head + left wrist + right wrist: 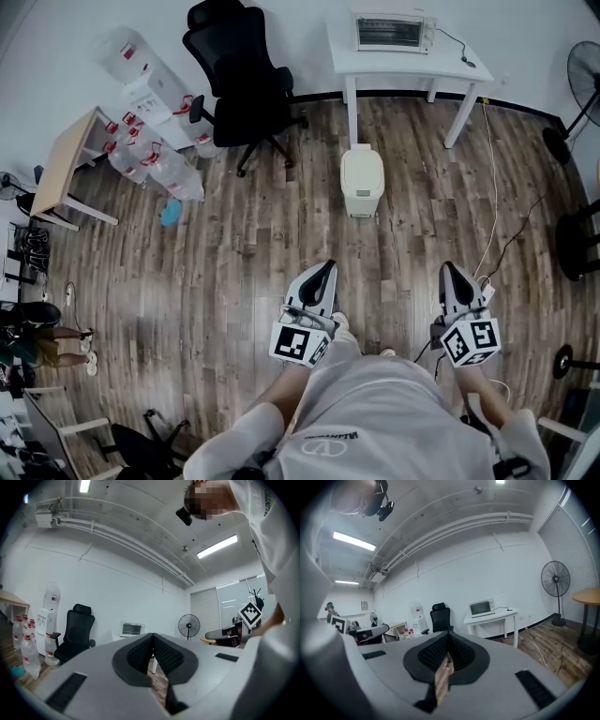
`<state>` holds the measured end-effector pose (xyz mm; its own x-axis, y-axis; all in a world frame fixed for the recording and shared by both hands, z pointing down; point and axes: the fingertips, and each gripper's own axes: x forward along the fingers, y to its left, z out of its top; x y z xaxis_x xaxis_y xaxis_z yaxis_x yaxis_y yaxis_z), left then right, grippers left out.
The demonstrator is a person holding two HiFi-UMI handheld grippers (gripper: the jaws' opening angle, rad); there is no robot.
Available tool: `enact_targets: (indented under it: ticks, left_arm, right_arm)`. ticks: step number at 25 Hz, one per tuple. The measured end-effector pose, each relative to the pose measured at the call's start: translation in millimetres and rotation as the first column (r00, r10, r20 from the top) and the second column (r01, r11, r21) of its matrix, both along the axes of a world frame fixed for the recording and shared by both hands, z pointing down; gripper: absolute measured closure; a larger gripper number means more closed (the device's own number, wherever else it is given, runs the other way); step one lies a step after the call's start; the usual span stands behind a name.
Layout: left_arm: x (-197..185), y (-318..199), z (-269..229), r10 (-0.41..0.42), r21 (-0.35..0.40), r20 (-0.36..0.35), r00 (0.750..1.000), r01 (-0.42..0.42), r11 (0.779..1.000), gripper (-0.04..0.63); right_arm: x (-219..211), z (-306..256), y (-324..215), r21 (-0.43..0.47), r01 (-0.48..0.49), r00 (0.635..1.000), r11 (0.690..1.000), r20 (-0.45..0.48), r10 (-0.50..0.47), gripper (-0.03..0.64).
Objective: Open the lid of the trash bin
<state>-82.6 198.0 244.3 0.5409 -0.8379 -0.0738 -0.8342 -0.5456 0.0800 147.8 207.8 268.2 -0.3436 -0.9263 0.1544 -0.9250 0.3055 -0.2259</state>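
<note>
A cream trash bin [362, 180] stands on the wood floor in front of the white table, and its lid lies closed. My left gripper [323, 269] and right gripper [451, 270] hover well short of the bin, near the person's body, and both point toward it. Each one is shut with nothing between its dark ribbed pads. In the left gripper view the left gripper [153, 637] has its jaws meeting at the tip. The right gripper [448, 637] looks the same in the right gripper view. Neither gripper view shows the bin.
A white table [405, 58] with a toaster oven [394, 31] stands by the far wall. A black office chair [239, 80] and water bottles [150, 155] are at the left. A white cable [493, 202] runs along the floor at the right, near a standing fan [555, 580].
</note>
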Motion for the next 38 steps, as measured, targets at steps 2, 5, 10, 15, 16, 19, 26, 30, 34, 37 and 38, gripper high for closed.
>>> enact_targets:
  ticks: [2, 5, 10, 15, 16, 19, 26, 30, 34, 37, 38]
  left_arm:
    - [-13, -17, 2, 0.011, -0.011, -0.008, 1.000, -0.011, 1.000, 0.594]
    - [-29, -39, 6, 0.039, -0.019, -0.010, 0.999, -0.039, 0.999, 0.594]
    - [-47, -69, 4, 0.072, -0.020, -0.027, 0.997, -0.072, 0.997, 0.594]
    - [-54, -92, -2, 0.092, -0.010, -0.056, 0.994, -0.092, 0.996, 0.594]
    - [-55, -94, -3, 0.095, -0.004, -0.060, 0.994, -0.095, 0.995, 0.594]
    - [-55, -105, -1, 0.093, -0.004, -0.059, 0.994, -0.093, 0.996, 0.594]
    - [-41, -141, 16, 0.067, -0.036, -0.037, 0.997, -0.068, 0.997, 0.594]
    - [-21, -173, 21, 0.066, -0.045, -0.014, 0.998, -0.067, 0.997, 0.594]
    - [3, -217, 31, 0.060, -0.072, 0.012, 0.998, -0.059, 0.996, 0.594]
    - [22, -248, 42, 0.052, -0.095, 0.028, 0.998, -0.049, 0.994, 0.594]
    - [29, -258, 46, 0.050, -0.103, 0.032, 0.998, -0.047, 0.994, 0.594]
  right_arm:
    - [-13, -1, -16, -0.006, -0.013, 1.000, 1.000, -0.004, 0.013, 0.600]
    - [-32, 0, -37, -0.009, -0.029, 0.999, 1.000, -0.013, 0.029, 0.600]
    - [-60, -4, -65, -0.009, -0.042, 0.999, 0.999, -0.024, 0.041, 0.600]
    - [-77, -4, -83, -0.021, -0.032, 0.999, 0.999, -0.038, 0.031, 0.600]
    - [-79, -4, -87, -0.020, -0.028, 0.999, 0.999, -0.046, 0.027, 0.600]
    - [-83, -3, -99, -0.019, -0.029, 0.999, 0.999, -0.042, 0.028, 0.600]
    - [-81, 10, -135, -0.031, 0.011, 0.999, 0.999, -0.035, -0.012, 0.600]
    - [-67, 19, -171, -0.042, 0.030, 0.999, 0.999, -0.031, -0.031, 0.600]
    - [-50, 28, -217, -0.061, 0.052, 0.998, 0.997, -0.020, -0.054, 0.600]
    - [-38, 40, -252, -0.081, 0.083, 0.996, 0.993, -0.023, -0.085, 0.600]
    - [-33, 43, -263, -0.086, 0.090, 0.996, 0.992, -0.023, -0.092, 0.600]
